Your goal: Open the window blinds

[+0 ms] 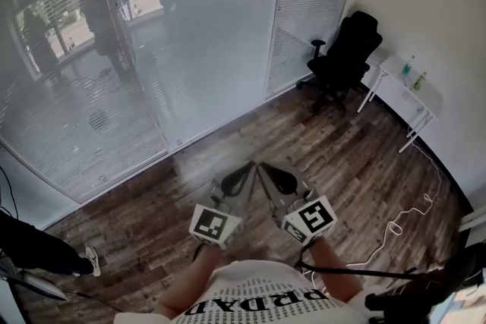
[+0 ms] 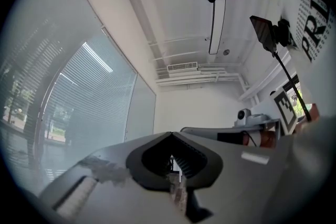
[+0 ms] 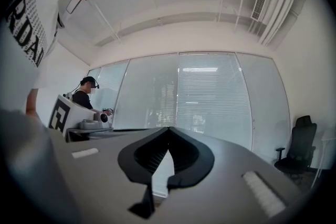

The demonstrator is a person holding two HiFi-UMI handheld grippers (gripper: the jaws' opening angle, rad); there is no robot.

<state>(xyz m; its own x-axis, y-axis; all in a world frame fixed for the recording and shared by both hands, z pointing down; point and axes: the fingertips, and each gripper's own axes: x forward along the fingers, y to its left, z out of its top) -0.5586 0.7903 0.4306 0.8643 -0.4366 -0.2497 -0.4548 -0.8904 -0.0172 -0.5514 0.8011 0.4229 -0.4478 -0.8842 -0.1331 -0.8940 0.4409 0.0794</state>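
Observation:
Closed white slatted blinds (image 1: pixel 190 34) cover the glass wall across the room; they also show in the left gripper view as blinds (image 2: pixel 89 97) and in the right gripper view as blinds (image 3: pixel 212 97). Both grippers are held close in front of the person's chest, well short of the window. The left gripper (image 1: pixel 244 169) and the right gripper (image 1: pixel 267 169) point forward with their tips almost touching each other. The left gripper (image 2: pixel 171 134) has its jaws together with nothing between them. The right gripper (image 3: pixel 168 128) is likewise shut and empty.
A black office chair (image 1: pixel 345 57) stands in the far right corner beside a white table (image 1: pixel 410 91) with bottles. A white cable (image 1: pixel 402 220) trails over the wood floor. Someone's leg and shoe (image 1: pixel 45 254) are at the left. Another person (image 3: pixel 84 94) stands near the glass.

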